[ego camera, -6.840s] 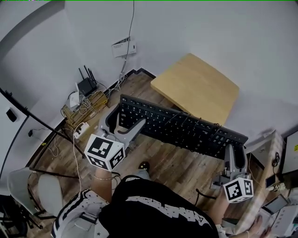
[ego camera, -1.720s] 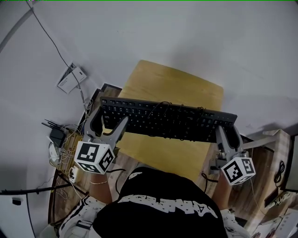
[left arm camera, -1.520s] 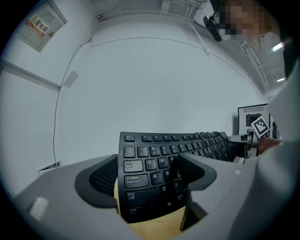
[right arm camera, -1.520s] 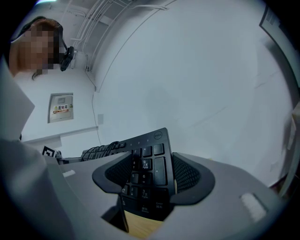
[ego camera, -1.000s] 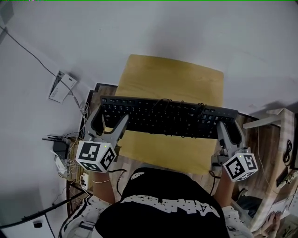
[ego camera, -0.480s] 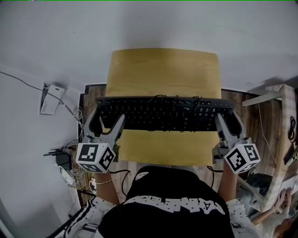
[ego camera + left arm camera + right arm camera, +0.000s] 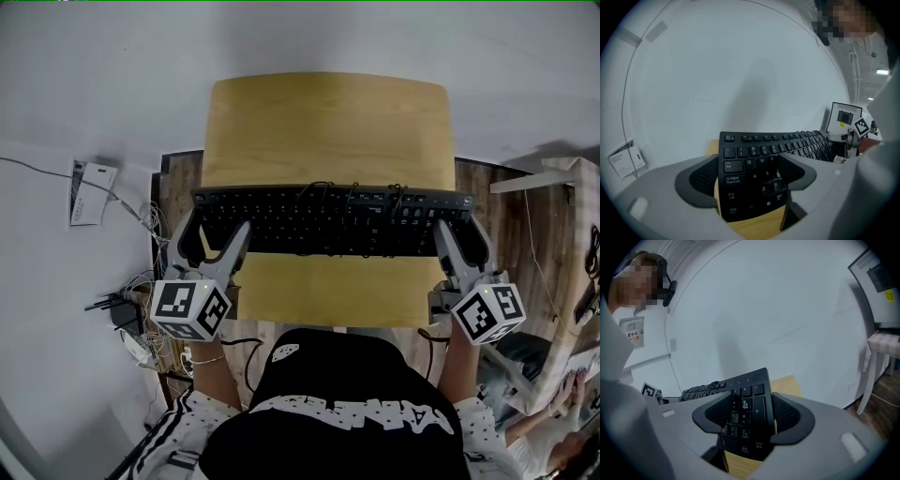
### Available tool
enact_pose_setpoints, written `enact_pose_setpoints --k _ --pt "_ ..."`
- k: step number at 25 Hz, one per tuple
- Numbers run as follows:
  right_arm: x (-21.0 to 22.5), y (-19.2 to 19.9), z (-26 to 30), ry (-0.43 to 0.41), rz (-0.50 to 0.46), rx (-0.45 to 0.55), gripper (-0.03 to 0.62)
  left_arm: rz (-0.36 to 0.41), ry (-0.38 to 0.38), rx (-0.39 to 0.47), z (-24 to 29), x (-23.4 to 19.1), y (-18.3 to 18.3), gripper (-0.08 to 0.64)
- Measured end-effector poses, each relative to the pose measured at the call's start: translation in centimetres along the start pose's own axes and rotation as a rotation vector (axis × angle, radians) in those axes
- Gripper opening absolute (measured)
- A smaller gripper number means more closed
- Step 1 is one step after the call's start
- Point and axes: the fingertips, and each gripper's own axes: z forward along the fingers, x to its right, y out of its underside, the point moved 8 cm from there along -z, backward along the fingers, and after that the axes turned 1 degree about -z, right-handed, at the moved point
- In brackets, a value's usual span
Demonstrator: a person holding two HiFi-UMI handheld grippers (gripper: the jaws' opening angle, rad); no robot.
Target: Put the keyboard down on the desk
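Keyboard (image 7: 328, 220), black, spans the near half of the wooden surface (image 7: 328, 122). Left tool (image 7: 217, 231) is clamped on its left end and right tool (image 7: 459, 234) on the numpad end. Can't tell if it's touching the top tbh. Wood floor (image 7: 178, 183) shows both sides, w/ a cable tangle (image 7: 141, 281) at left. Far edge of the surface butts a white wall (image 7: 328, 37).

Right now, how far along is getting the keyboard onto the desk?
Done: the long black keyboard is over the light wooden desk, square to it. In hand: left gripper and right gripper each clamp one end. Left: lower it flat, open both jaws; contact with the desk can't be told.
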Motion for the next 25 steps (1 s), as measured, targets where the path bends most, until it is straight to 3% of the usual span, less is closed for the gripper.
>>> enact_pose_setpoints --k 15,22,25 --pt "0.3 0.2 0.8 0.011 0.022 -0.069 0.269 -0.025 -0.02 -0.088 0.3 -0.1 0.4 0.385" --pt "-0.7 -4.1 -2.6 -0.01 0.087 -0.074 0.27 0.021 -0.061 -0.135 -3.8 2.9 -5.9 0.385" --pt "-0.7 -3.1 -1.7 -0.002 0.089 -0.078 0.27 0.021 -0.06 -0.145 -3.0 2.1 -5.0 0.385"
